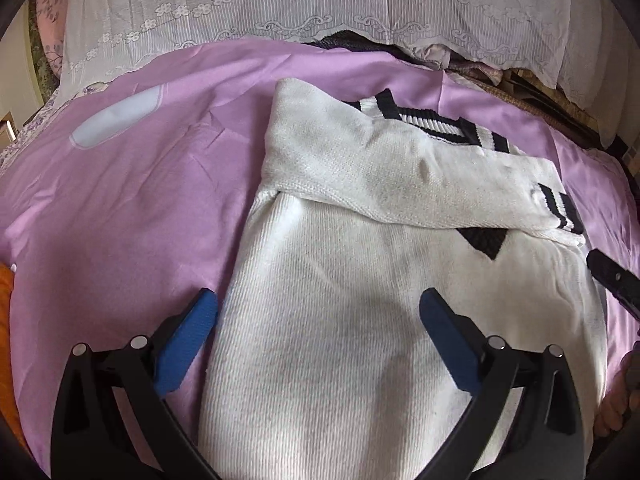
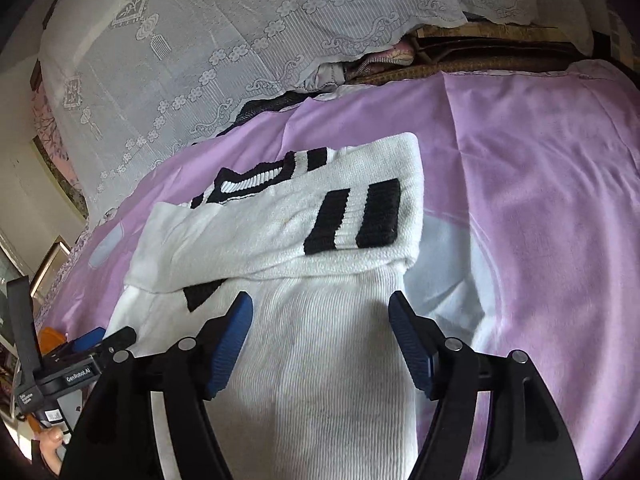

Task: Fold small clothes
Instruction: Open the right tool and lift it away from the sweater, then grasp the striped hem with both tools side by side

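Left wrist view. A white knitted sweater (image 1: 340, 300) with black stripes lies flat on a lilac sheet (image 1: 132, 208) that covers a bed. Both sleeves are folded across the chest: one sleeve (image 1: 400, 168) runs from upper left to lower right, its striped cuff (image 1: 560, 208) near the sweater's right edge. The striped collar (image 1: 432, 120) shows above it. A pale oval patch (image 1: 116, 120) is printed on the sheet, left of the sweater. Behind the bed hangs a white lace cloth (image 1: 320, 4) with a flower border; dark and brown bedding (image 1: 520, 92) shows under its hem. The left gripper (image 1: 318, 308) is released, its blue pads (image 1: 188, 344) spread wide over the sweater's lower body, nothing between them. The tip of the right gripper (image 1: 612, 280) enters at the right edge; fingers of a hand (image 1: 616, 404) show below it.

Right wrist view. The same sweater (image 2: 320, 360) lies under the right gripper (image 2: 320, 308), whose jaws stand apart and empty above the ribbed body. The folded sleeve (image 2: 280, 232) with two black bands (image 2: 360, 216) lies just beyond the pads. Lilac sheet (image 2: 540, 200) fills the right half; lace cloth (image 2: 240, 20) covers the far side. The left gripper (image 2: 92, 344) appears at lower left, its body (image 2: 64, 376) black with white lettering.
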The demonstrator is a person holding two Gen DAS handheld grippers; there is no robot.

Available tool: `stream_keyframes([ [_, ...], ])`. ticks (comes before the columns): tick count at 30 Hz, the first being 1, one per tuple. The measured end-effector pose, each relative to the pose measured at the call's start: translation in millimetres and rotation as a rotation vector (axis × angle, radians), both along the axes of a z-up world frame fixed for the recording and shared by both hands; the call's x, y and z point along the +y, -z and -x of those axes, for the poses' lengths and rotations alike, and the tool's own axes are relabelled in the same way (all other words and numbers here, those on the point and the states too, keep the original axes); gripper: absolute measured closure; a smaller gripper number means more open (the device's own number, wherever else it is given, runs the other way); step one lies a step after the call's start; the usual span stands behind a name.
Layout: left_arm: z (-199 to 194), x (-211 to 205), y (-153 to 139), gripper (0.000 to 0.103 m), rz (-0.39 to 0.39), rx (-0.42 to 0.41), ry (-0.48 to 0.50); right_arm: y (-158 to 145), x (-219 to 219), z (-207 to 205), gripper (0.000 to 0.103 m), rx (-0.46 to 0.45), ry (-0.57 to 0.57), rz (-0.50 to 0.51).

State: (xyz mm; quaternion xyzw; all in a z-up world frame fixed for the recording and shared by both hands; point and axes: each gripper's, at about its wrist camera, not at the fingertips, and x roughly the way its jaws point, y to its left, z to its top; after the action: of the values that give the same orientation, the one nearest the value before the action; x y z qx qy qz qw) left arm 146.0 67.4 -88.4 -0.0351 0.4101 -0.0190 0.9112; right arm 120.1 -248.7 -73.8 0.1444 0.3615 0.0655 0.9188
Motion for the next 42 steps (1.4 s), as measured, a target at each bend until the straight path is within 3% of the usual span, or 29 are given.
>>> stream_keyframes([
  [9,79,12,-10,0.004,0.053,-0.072,0.004,-12,9,79,0.026,-0.061,-0.062,0.060],
  [13,115,20,-2,0.004,0.102,-0.050,0.040,-12,21,117,0.026,-0.088,-0.121,0.115],
  [18,157,33,16,0.004,0.212,0.015,0.169,-11,9,166,0.022,-0.131,-0.111,0.122],
  [24,204,53,16,0.004,0.373,0.018,0.333,6,-43,202,0.022,-0.066,-0.087,-0.149],
  [28,211,55,13,0.004,0.487,0.021,0.415,23,-55,210,0.022,0.010,-0.159,-0.342],
  [30,203,52,17,0.004,0.544,0.056,0.444,23,-49,212,0.022,0.023,-0.203,-0.365],
  [34,187,46,24,0.004,0.586,0.109,0.472,27,-33,207,0.023,0.081,-0.270,-0.389],
  [38,178,46,23,0.007,0.591,0.198,0.450,29,-34,202,0.029,0.120,-0.254,-0.396],
  [42,181,61,20,0.007,0.687,0.231,0.431,31,-47,201,0.035,0.159,-0.248,-0.461],
])
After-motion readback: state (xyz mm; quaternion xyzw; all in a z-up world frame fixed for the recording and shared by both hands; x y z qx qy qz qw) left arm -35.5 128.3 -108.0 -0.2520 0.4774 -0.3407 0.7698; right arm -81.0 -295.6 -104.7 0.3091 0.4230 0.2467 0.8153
